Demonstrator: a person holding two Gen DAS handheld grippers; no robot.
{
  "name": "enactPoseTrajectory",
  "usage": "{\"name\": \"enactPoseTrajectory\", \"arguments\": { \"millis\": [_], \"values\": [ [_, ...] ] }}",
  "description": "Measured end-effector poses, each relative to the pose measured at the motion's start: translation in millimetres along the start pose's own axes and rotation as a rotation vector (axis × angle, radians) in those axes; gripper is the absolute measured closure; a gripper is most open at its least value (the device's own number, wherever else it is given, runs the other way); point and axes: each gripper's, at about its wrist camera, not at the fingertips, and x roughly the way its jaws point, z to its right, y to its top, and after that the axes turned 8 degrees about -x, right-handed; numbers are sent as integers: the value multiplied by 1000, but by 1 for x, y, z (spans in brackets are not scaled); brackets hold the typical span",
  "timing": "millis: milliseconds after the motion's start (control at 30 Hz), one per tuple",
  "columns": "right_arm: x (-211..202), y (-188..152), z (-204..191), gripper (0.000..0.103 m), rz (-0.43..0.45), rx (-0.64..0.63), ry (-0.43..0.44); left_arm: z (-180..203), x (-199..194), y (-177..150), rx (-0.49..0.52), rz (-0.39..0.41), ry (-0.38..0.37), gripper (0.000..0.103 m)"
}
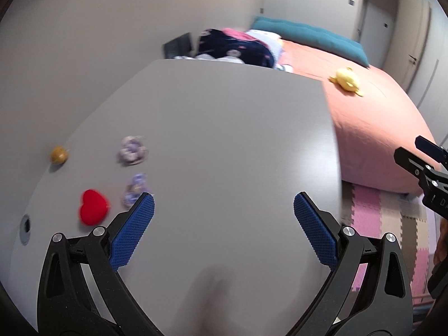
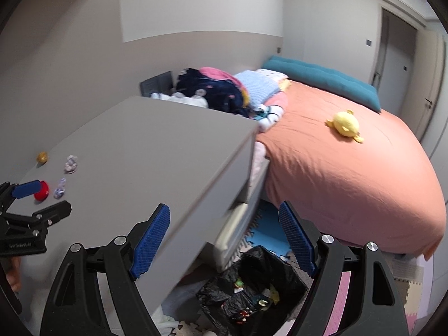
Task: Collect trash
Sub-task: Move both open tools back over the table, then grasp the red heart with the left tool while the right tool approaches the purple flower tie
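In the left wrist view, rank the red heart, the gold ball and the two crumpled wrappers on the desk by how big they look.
1. Red heart, clearly largest.
2. Far crumpled wrapper and near crumpled wrapper: look about alike; blur and the left gripper's finger covering part of the near one leave it unsure.
3. Gold ball, smallest, though farthest away.

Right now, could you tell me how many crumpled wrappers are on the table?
2. One wrapper lies right of the gold ball; the other wrapper lies nearer, beside the red heart. None seems hidden.

Soft, even indoor light, no glare. Motion blur smears both views, especially the worktop edge. Fisheye bending and dark vignette crowd every frame corner.
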Motion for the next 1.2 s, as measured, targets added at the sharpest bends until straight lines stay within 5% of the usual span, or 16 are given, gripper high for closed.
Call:
{"name": "enactPoseTrajectory", "arguments": {
  "millis": [500,667,867,1000,1200],
  "values": [
    [27,22,-95,23,-7,-88,127,-116,9,-7,-175,10,132,7],
    [35,24,-125,23,-11,-126,165,-145,26,-7,-233,-21,140,24],
    [46,29,-152,27,-22,-148,202,-157,44,-7,-235,-42,149,29],
    [53,32,-171,28,-31,-169,224,-161,53,-8,-223,-38,168,50],
    [66,36,-201,29,-42,-202,255,-176,53,-10,-238,-20,182,54]
  ]
}}
